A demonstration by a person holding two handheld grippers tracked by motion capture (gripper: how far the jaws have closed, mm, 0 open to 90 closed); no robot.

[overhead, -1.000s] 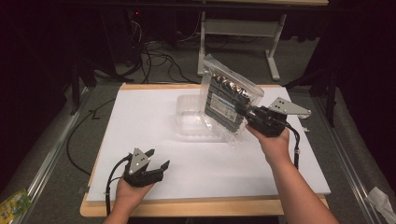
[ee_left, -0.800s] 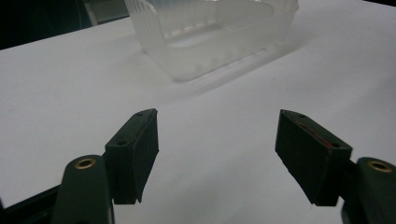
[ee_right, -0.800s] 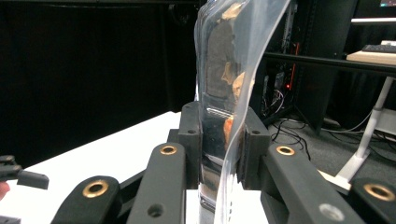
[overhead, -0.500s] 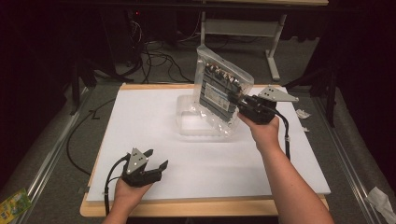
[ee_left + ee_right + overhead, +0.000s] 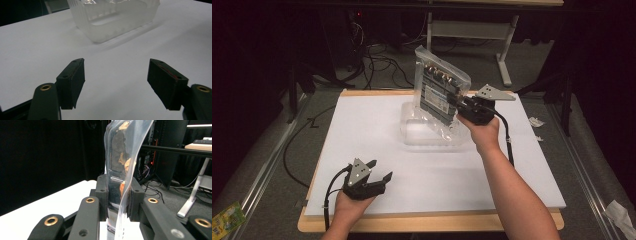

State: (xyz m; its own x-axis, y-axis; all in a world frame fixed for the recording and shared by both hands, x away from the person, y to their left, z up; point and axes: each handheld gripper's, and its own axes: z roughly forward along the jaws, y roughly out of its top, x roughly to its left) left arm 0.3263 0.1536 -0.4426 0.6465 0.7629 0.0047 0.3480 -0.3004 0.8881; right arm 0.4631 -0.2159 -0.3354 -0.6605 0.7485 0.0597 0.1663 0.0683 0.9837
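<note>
Desk [image 5: 377, 125]: wooden board covered by a white sheet, with dark floor and cables around it.

Clear ribbed plastic tray [image 5: 432, 134]: sits on the white sheet at the desk's far middle. In the left gripper view the same tray [image 5: 117, 17] lies ahead of the jaws, well apart from them.

Clear plastic zip bag holding a dark flat circuit-board-like item [image 5: 439, 95]: held upright and slightly tilted above the tray, its lower edge at or just inside the tray; whether it touches the tray cannot be told. In the right gripper view the bag [image 5: 122, 157] rises straight up between the jaws, and its contents look dark with some orange-brown parts.

Right tongs [image 5: 458, 106]: at the bag's right edge, above the desk's far right part, grey three-cornered plate on top. The right gripper view shows these tongs [image 5: 118, 195] clamped narrow on the bag, both pads pressing its film.

Left tongs [image 5: 379, 172]: held low at the desk's near left. The left gripper view shows these tongs [image 5: 116, 80] spread wide, with bare white sheet between the jaws.

Small green packet [image 5: 227, 219]: on the floor at near left.
</note>
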